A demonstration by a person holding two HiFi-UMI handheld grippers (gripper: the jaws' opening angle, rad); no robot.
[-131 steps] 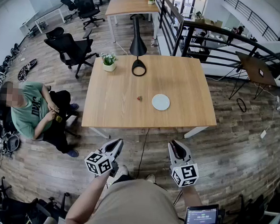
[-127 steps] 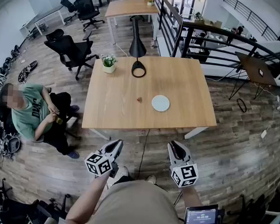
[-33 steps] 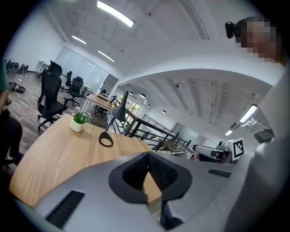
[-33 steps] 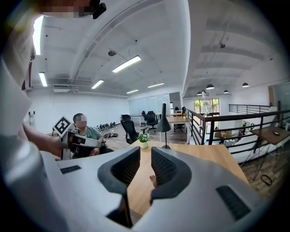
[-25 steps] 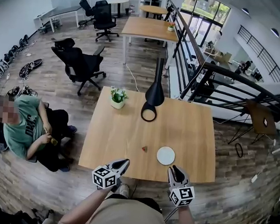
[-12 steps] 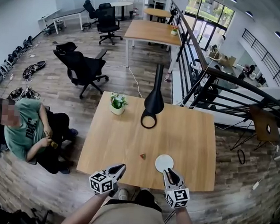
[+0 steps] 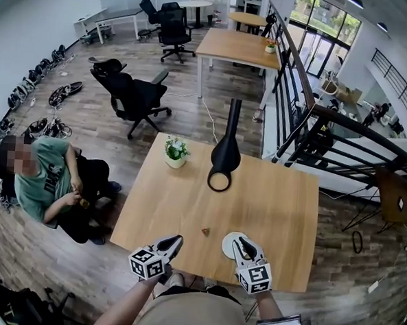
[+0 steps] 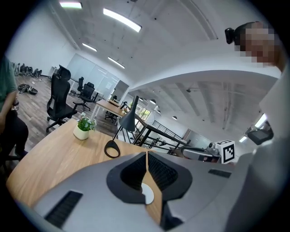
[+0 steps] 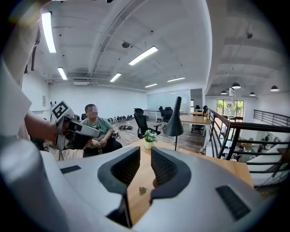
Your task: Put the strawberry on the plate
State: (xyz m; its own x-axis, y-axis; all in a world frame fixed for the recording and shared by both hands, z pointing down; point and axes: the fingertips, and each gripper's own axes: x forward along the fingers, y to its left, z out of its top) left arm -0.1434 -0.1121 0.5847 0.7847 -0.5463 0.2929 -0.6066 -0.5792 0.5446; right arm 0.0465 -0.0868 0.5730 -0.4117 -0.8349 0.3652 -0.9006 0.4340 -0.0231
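A small red strawberry (image 7: 205, 230) lies on the wooden table (image 7: 270, 204), just left of a white plate (image 7: 227, 248). My right gripper (image 7: 238, 241) hangs over the plate's near side, its fingers together and holding nothing. In the right gripper view the strawberry (image 9: 142, 190) shows low down in the slit between its jaws (image 9: 145, 149). My left gripper (image 7: 179, 238) is above the table's near edge, left of the strawberry, shut and empty. In the left gripper view its tips (image 8: 146, 154) meet, and the plate (image 8: 146, 195) shows beneath them.
A black cone lamp (image 7: 222, 168) and a small potted plant (image 7: 176, 152) stand at the table's far side. A person in a green shirt (image 7: 47, 183) sits to the left. Behind are a black office chair (image 7: 135, 96) and, at the right, a black railing (image 7: 309, 123).
The view has come closer to the table. Both grippers have moved forward over its near edge, and the right one now covers part of the plate.
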